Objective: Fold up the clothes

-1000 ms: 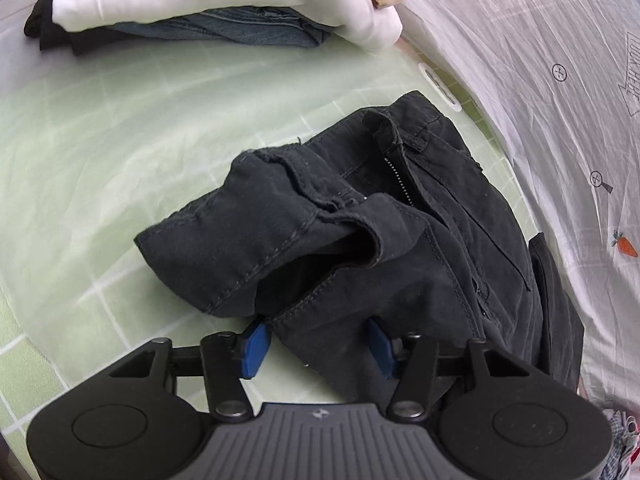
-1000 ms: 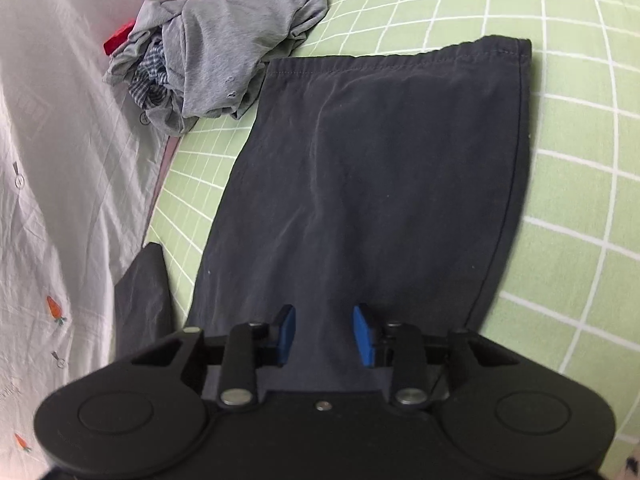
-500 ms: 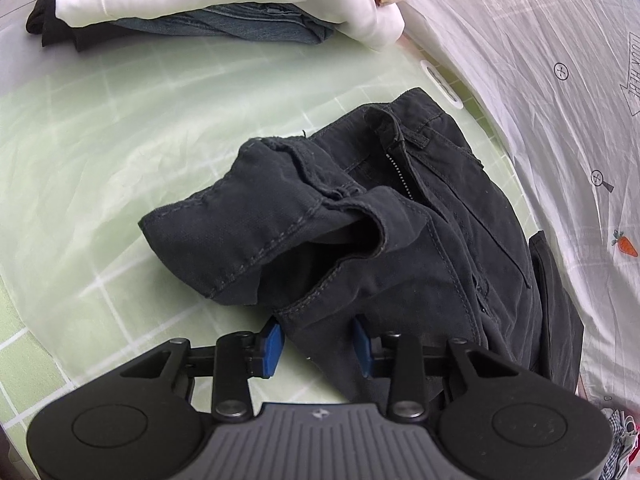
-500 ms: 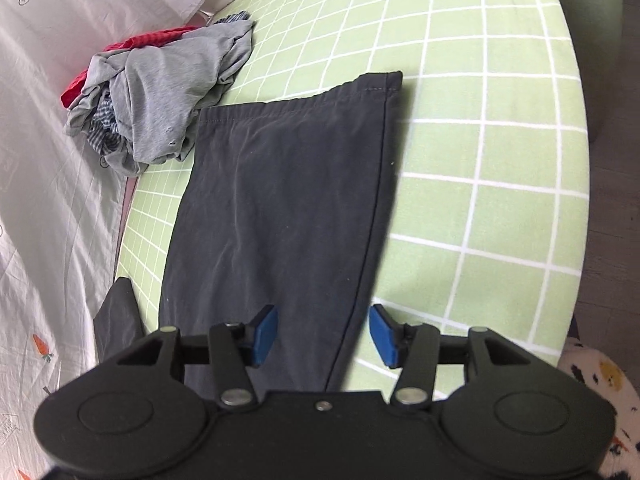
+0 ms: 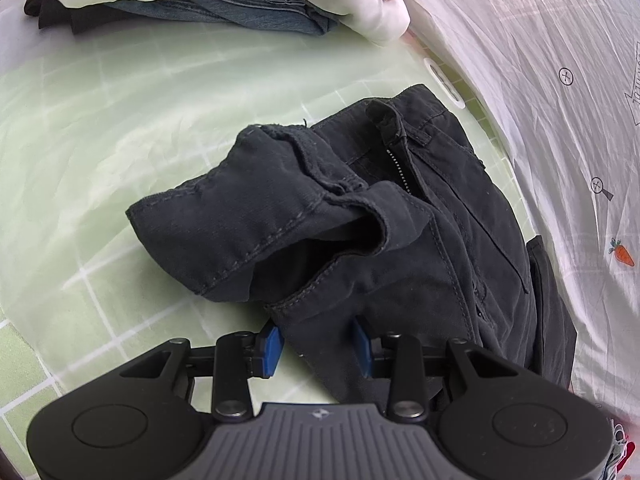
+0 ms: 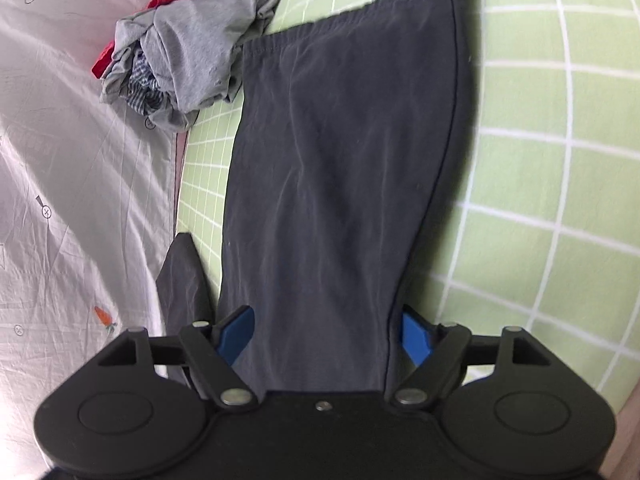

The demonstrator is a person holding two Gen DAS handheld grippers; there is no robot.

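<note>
Dark trousers [image 5: 400, 240] lie on green checked cloth, waistband rumpled, leg [image 6: 344, 168] flat.

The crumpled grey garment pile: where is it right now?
In the right wrist view, the grey garment pile lies upper left, at the green checked mat edge beside the black trousers hem.
</note>
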